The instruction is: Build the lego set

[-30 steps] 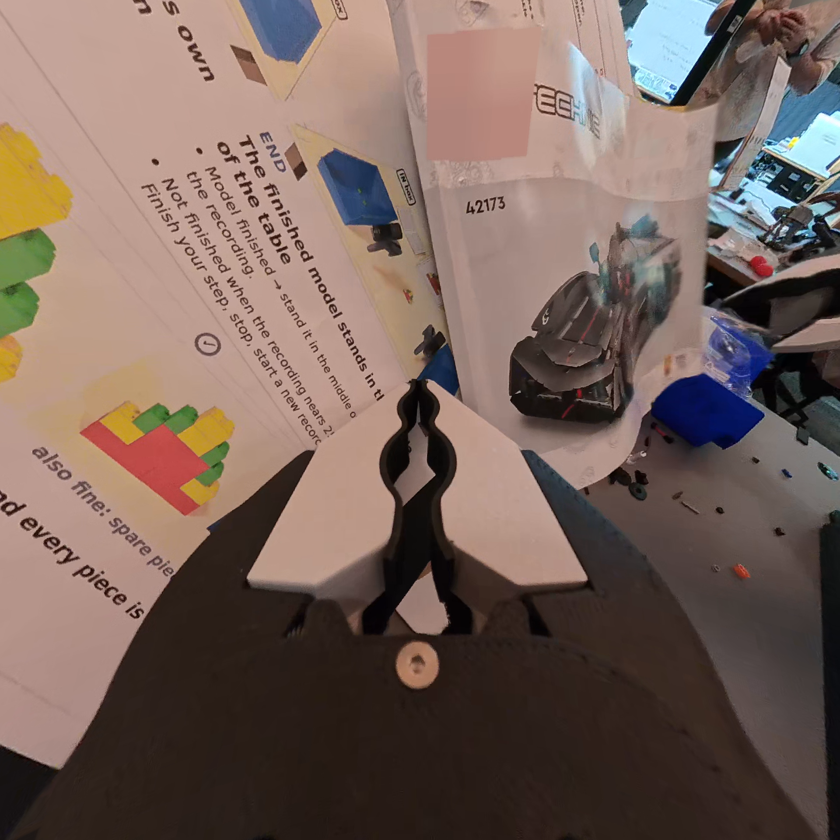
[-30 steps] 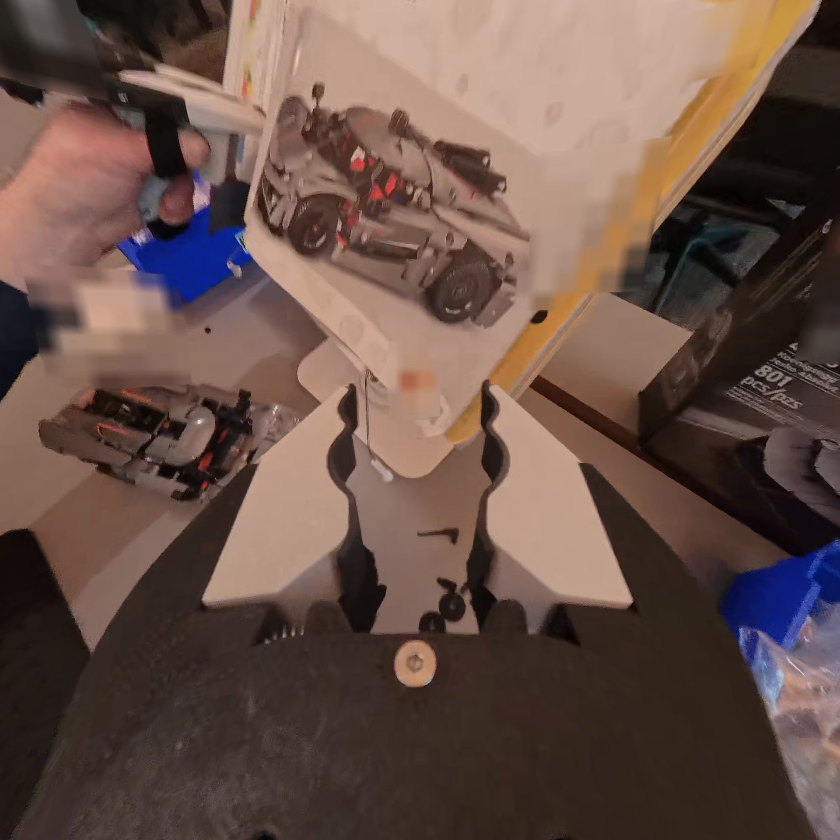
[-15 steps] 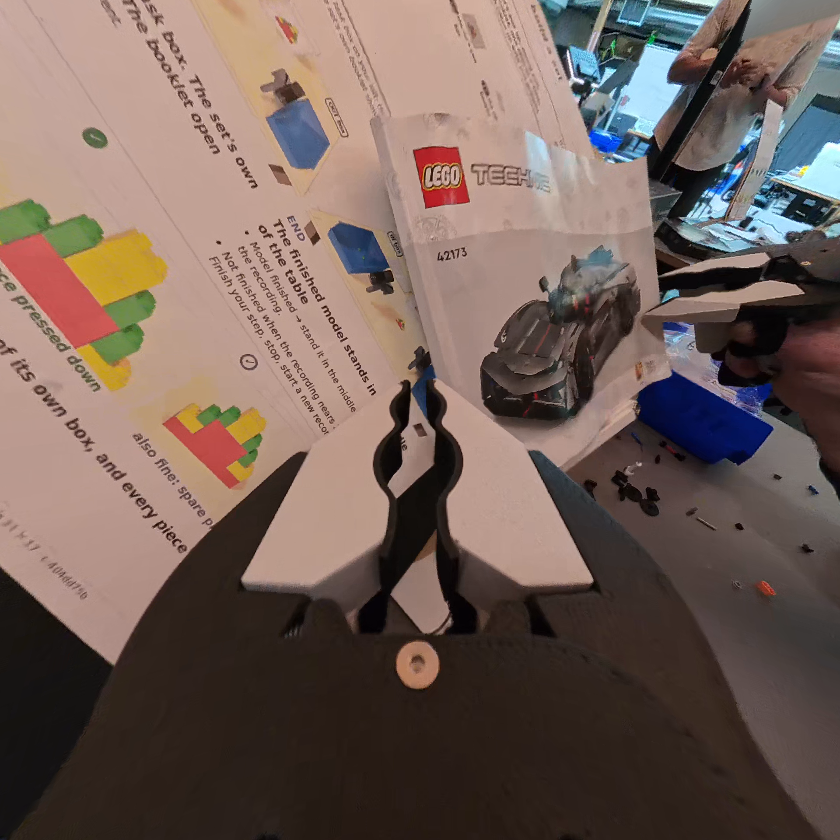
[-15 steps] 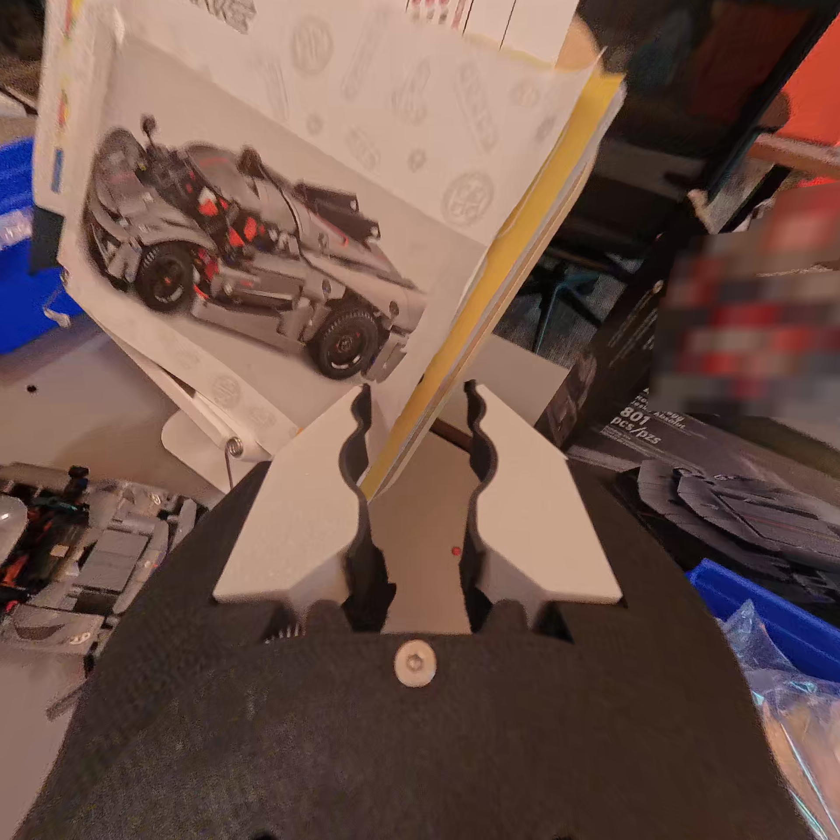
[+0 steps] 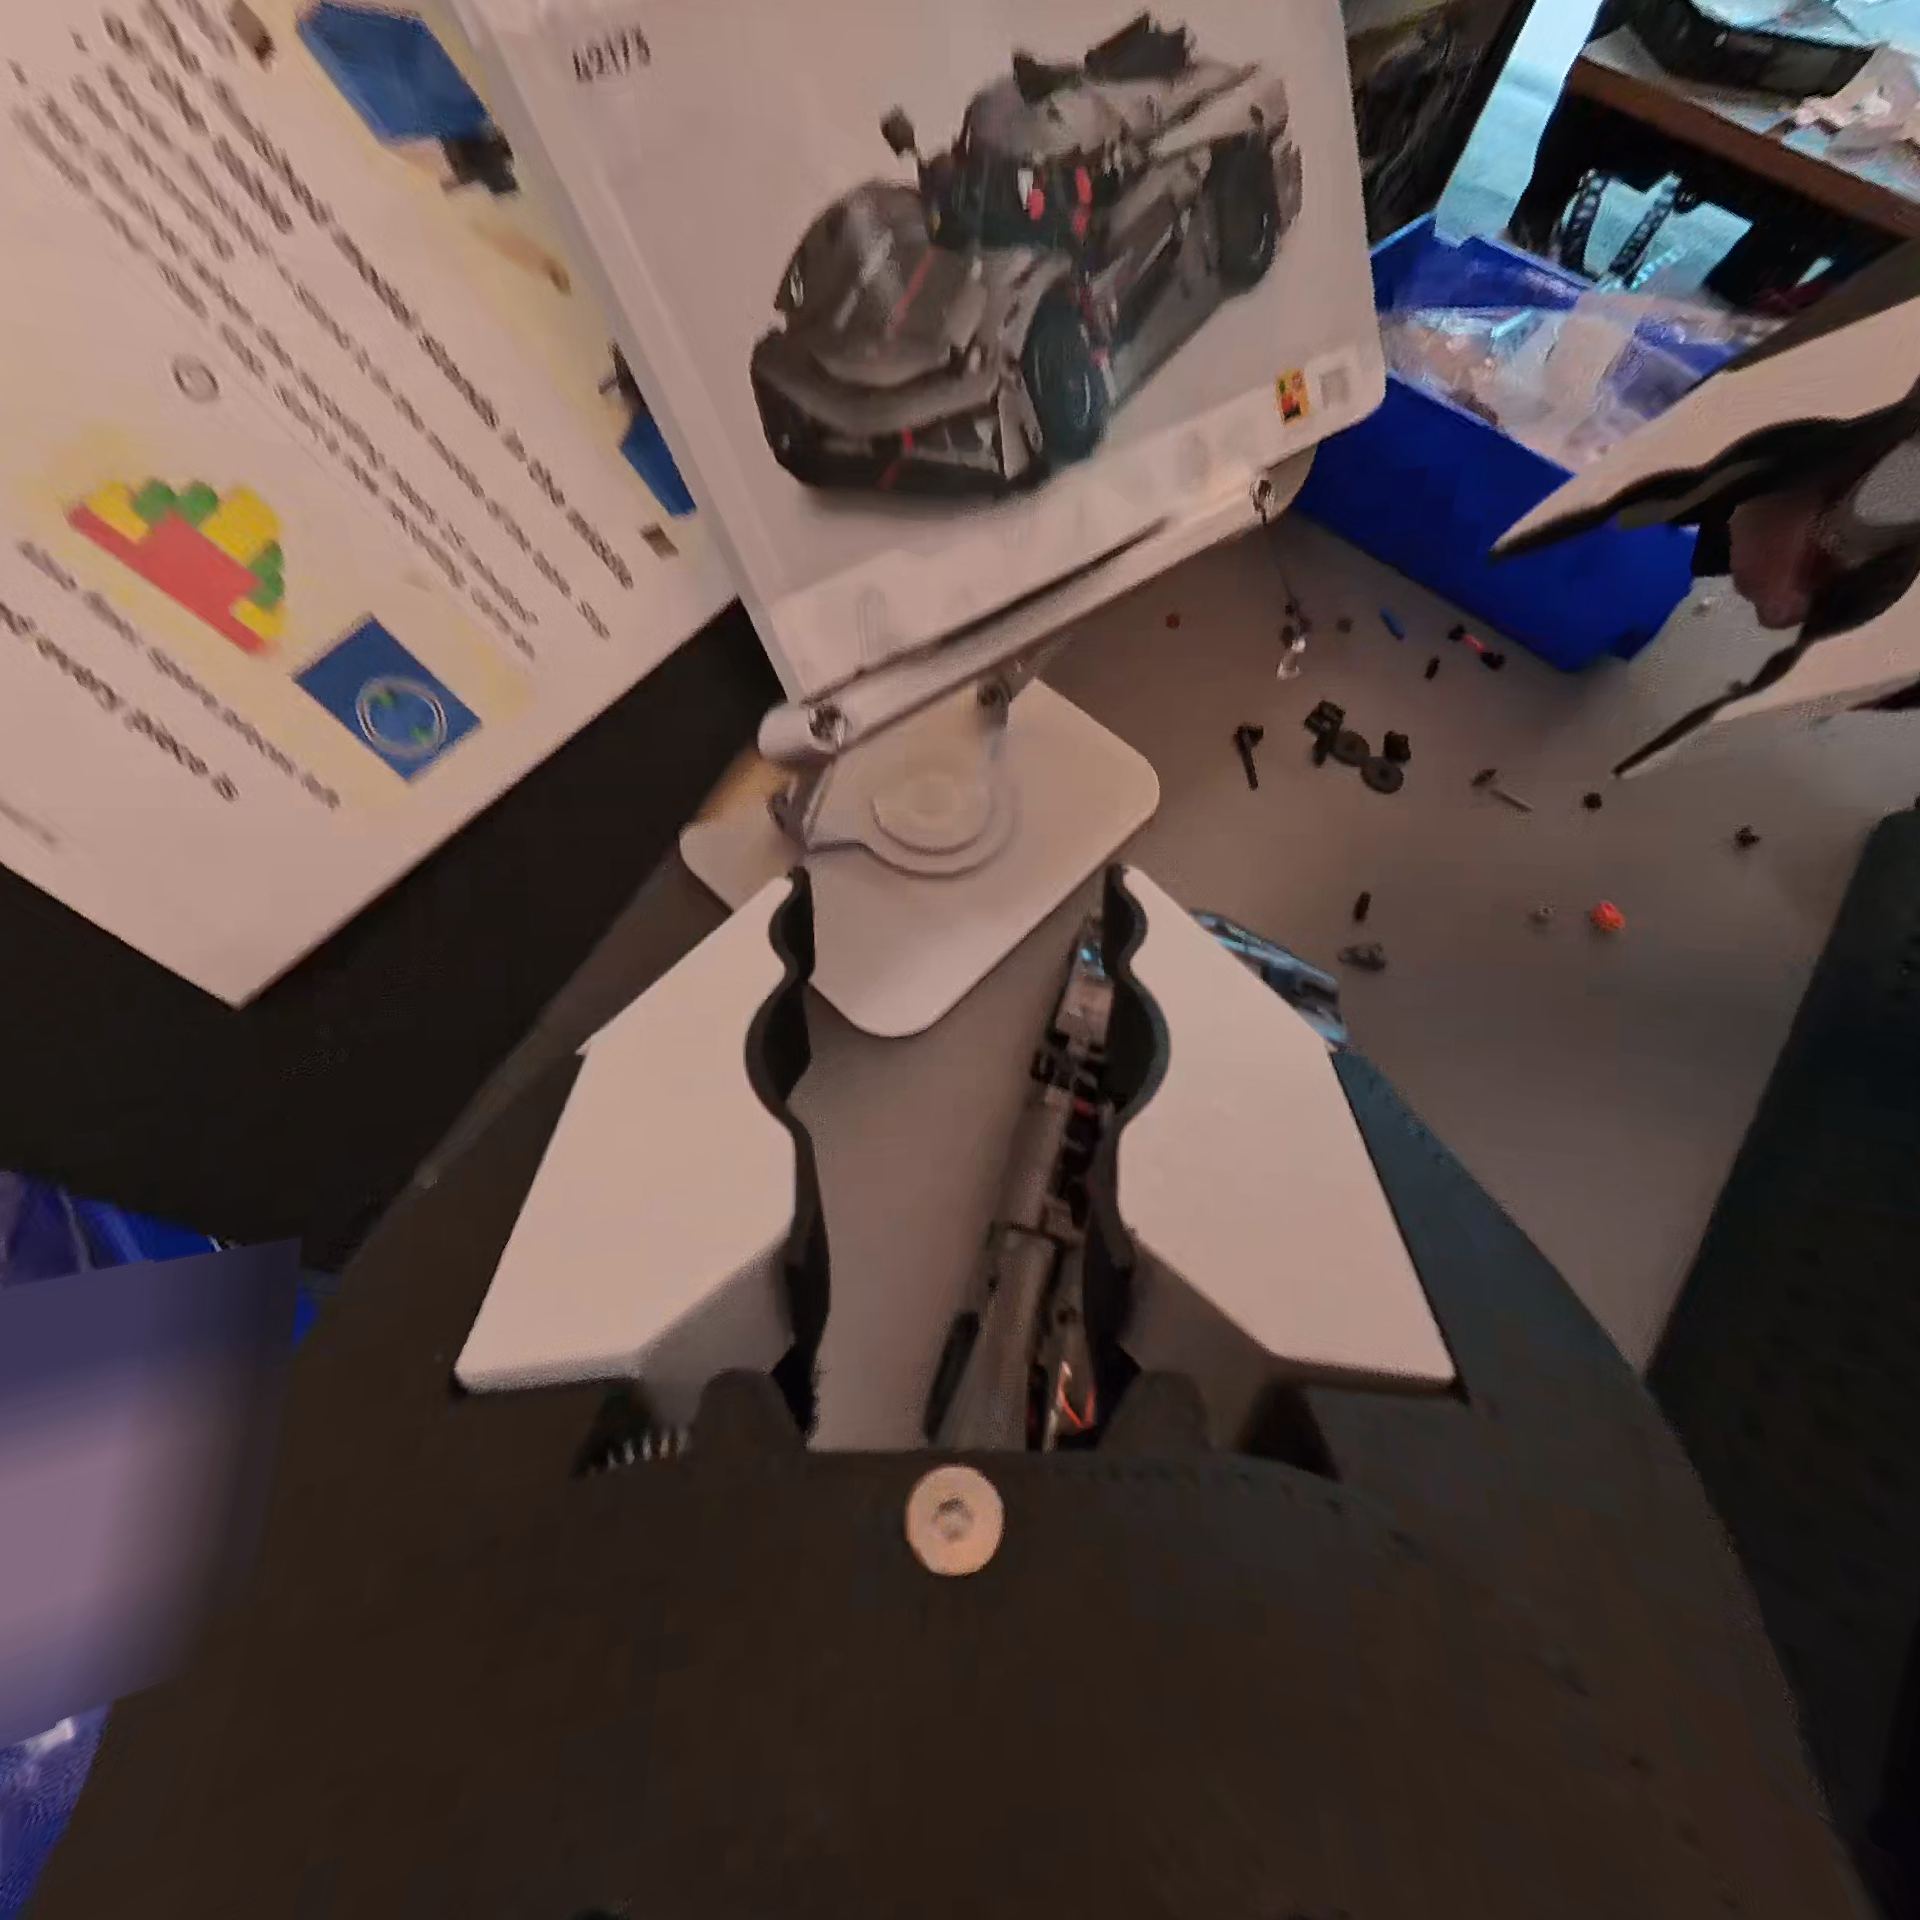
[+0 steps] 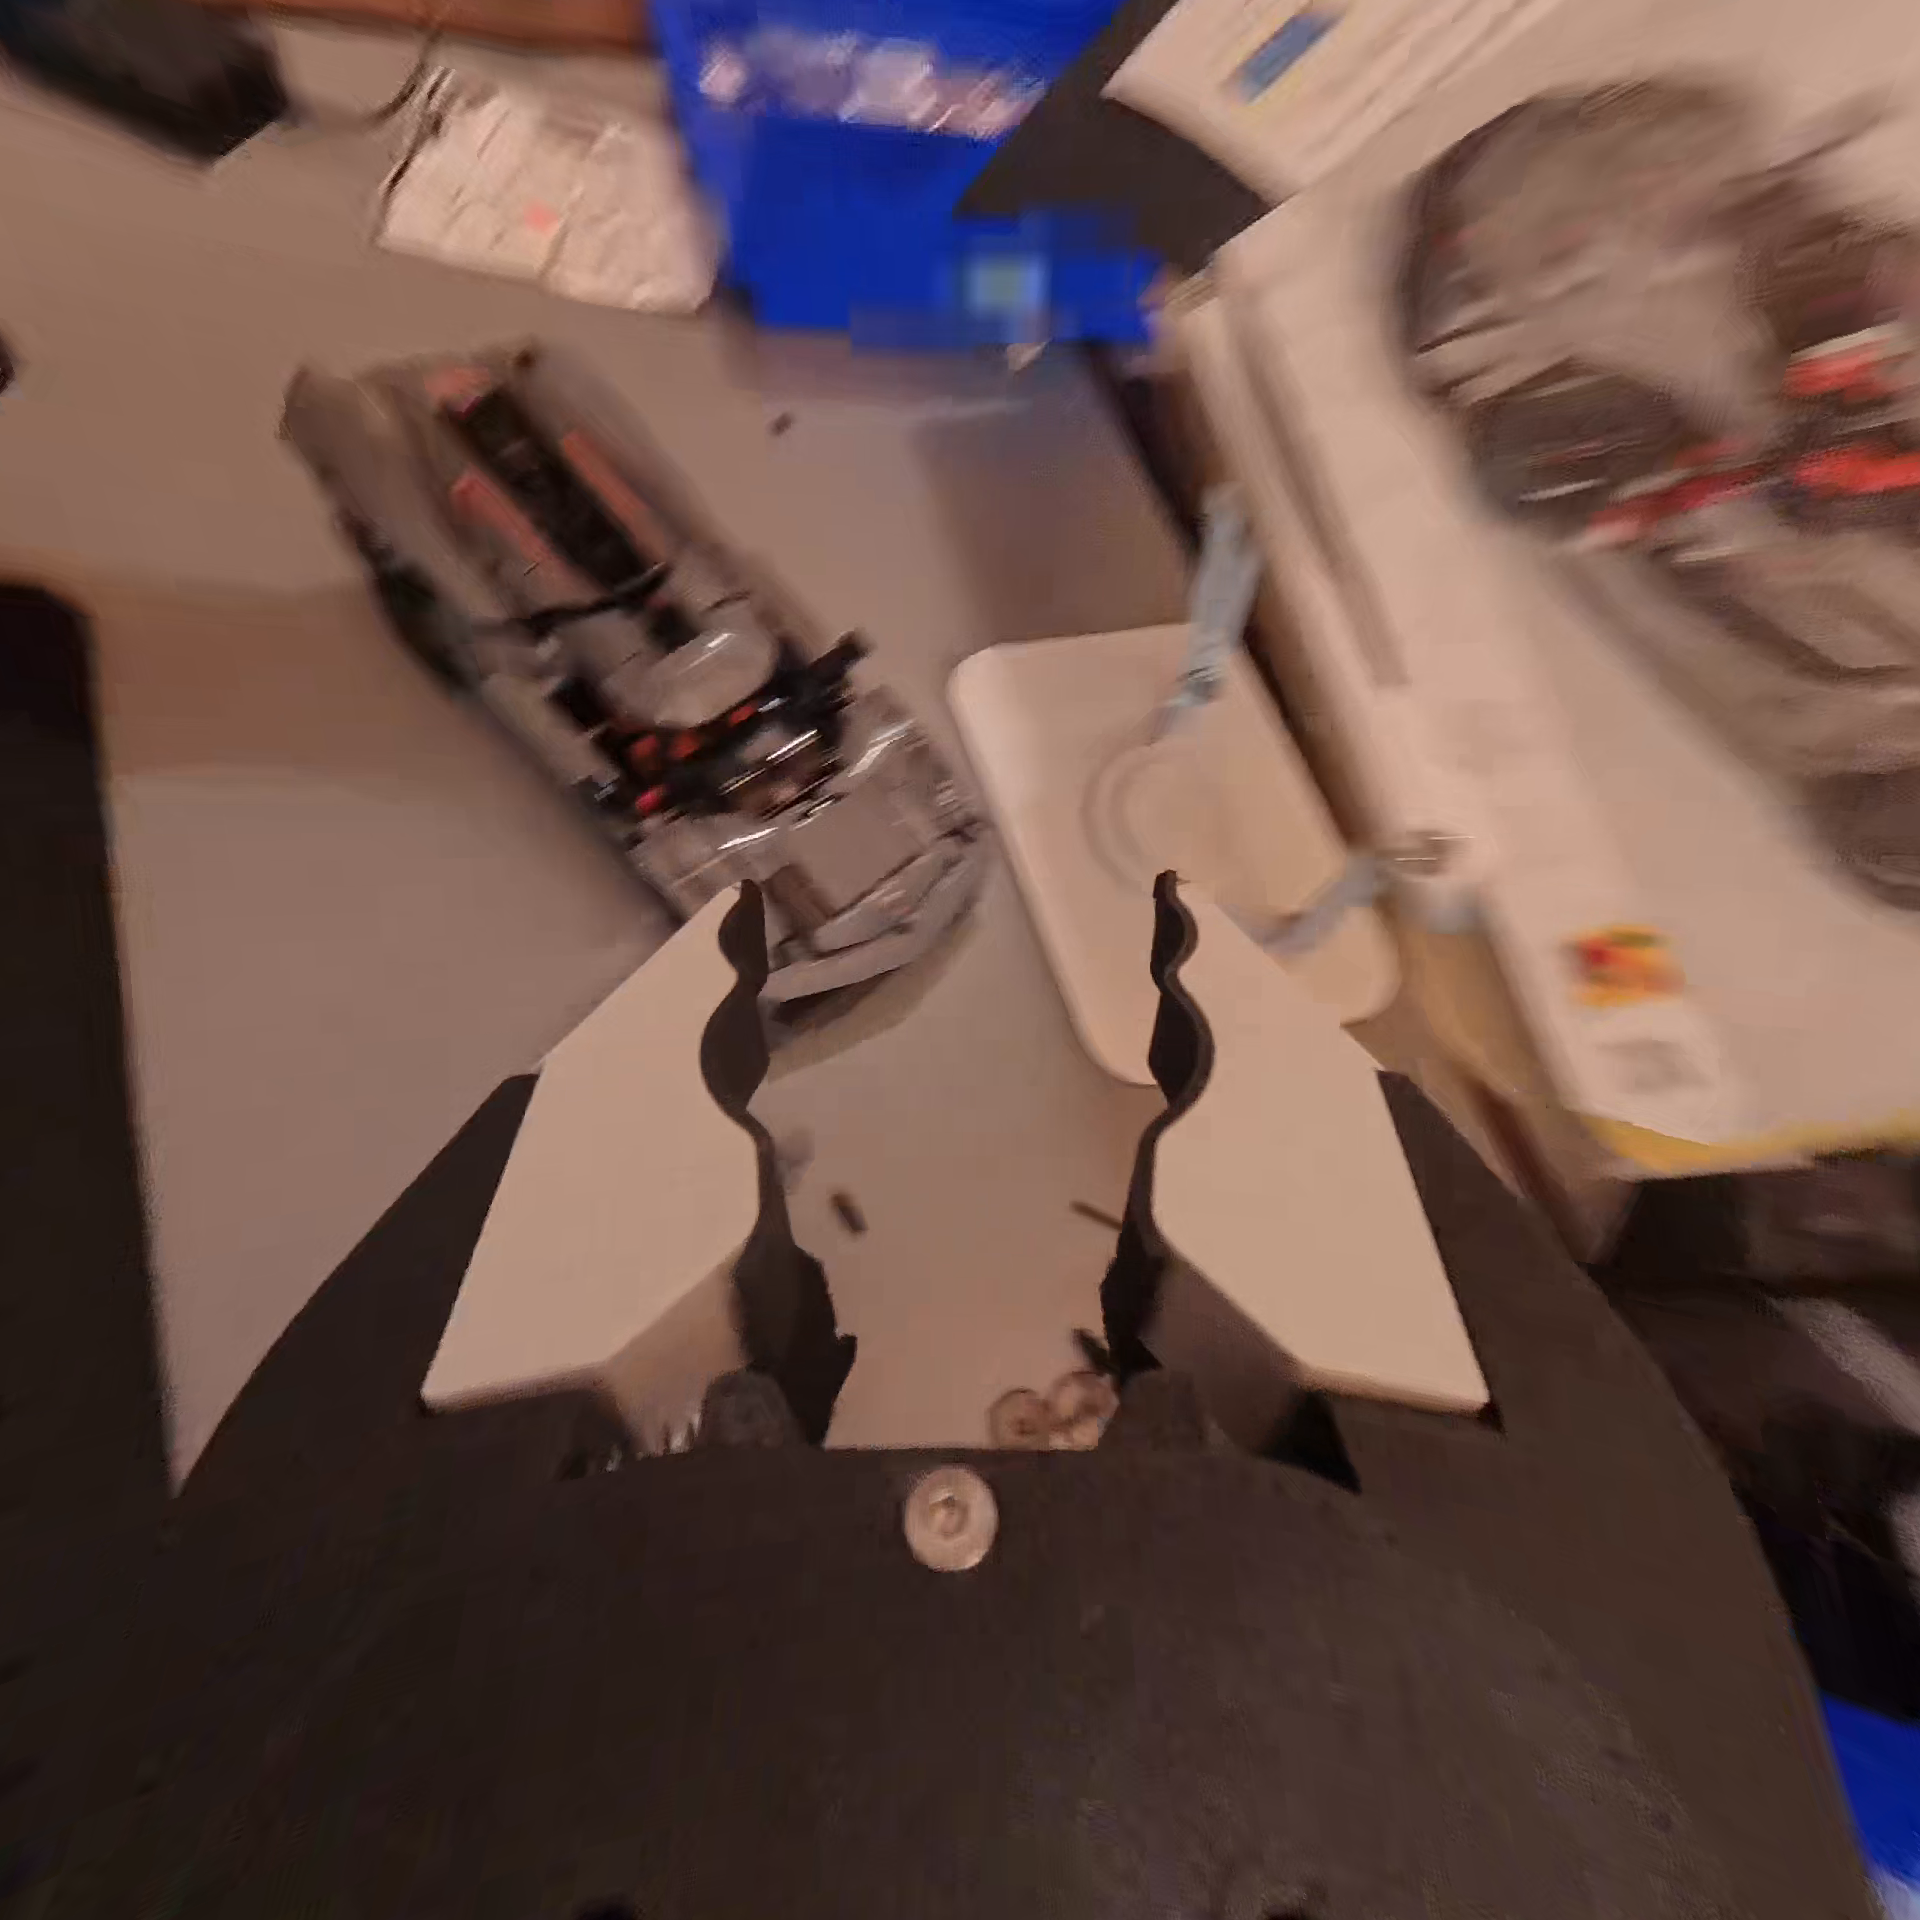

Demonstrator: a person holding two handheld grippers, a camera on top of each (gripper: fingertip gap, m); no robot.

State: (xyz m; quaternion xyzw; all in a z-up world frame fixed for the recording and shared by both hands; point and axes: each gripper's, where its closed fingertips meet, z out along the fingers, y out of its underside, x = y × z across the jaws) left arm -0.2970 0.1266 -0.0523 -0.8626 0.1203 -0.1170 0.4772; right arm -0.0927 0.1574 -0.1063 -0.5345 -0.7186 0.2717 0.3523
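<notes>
The partly built grey, black and red lego car (image 6: 675,665) lies on the grey table, blurred, just beyond my right gripper (image 6: 956,894), which is open and empty. In the left wrist view a strip of the car (image 5: 1049,1164) shows between the fingers of my left gripper (image 5: 954,888), which is open and empty above it. The instruction booklet (image 5: 1039,312) with the car picture stands on a white stand (image 5: 935,862). The booklet (image 6: 1610,520) and the stand (image 6: 1143,831) also show in the right wrist view. The right gripper (image 5: 1558,665) shows at the right edge of the left wrist view, open.
A large printed sheet (image 5: 260,416) leans at the left. A blue bin (image 5: 1455,499) with plastic bags stands behind the stand and also shows in the right wrist view (image 6: 883,156). Small loose pieces (image 5: 1351,748) and an orange piece (image 5: 1607,916) lie scattered on the table. A dark block (image 6: 52,935) is at the left edge. The left gripper's tips are roughly 20 cm from the right gripper's.
My left gripper has opened and dropped back from the printed sheet to above the car. My right gripper has left the booklet's edge, swung down toward the car, and opened wider.
</notes>
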